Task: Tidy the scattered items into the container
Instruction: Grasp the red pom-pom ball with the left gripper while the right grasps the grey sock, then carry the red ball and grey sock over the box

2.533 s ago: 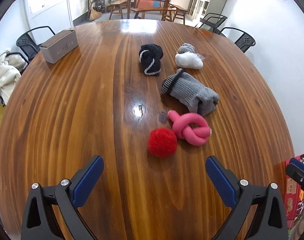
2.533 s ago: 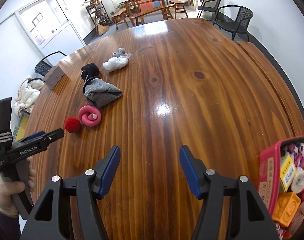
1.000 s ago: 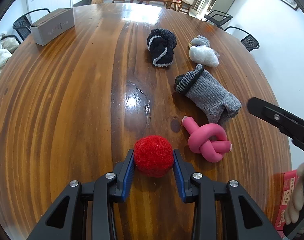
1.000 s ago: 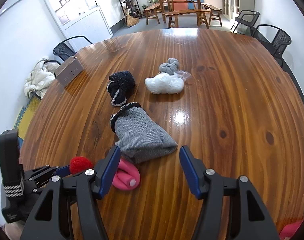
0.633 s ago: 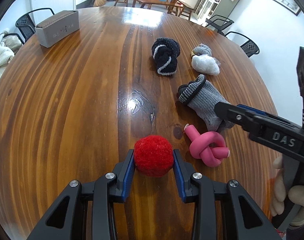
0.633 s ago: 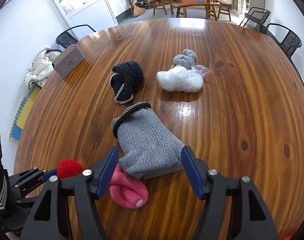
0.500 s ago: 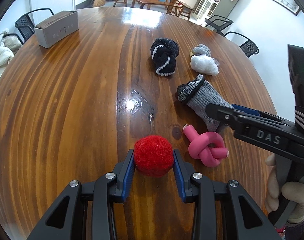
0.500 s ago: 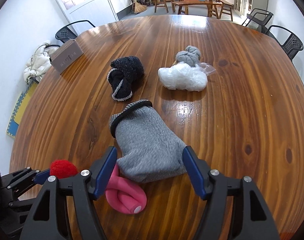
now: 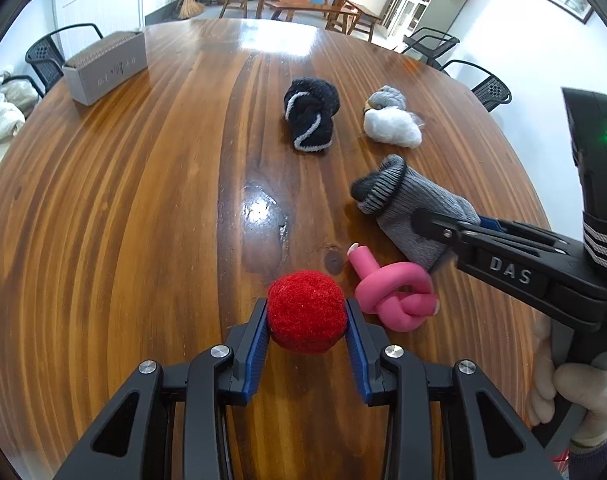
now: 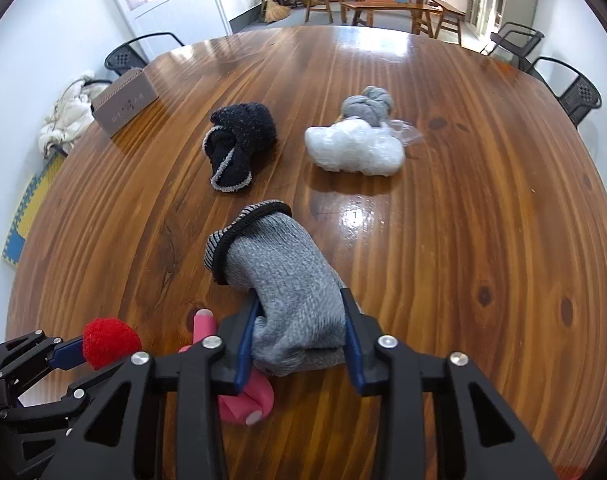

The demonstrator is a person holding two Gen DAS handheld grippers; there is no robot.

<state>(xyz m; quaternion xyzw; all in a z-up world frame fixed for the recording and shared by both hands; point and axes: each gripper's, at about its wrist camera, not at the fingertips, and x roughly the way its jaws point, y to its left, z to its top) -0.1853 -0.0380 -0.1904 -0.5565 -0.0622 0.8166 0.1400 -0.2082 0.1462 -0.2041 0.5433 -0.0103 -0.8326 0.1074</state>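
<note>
In the left wrist view the gloved hand carrying the right gripper is seen; in the right wrist view that hand is hidden. The left gripper is clamped on a fuzzy red pompom, at the wooden table's near edge. The right gripper is closed on the toe end of a grey knitted sock with a dark striped cuff, lying just beside a knotted pink foam tube. No container is seen.

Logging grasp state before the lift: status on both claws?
Left claw shut on fuzzy red pom-pom ball. Right claw shut on grey knitted sock. Pink knotted foam tube touching sock, loose.
</note>
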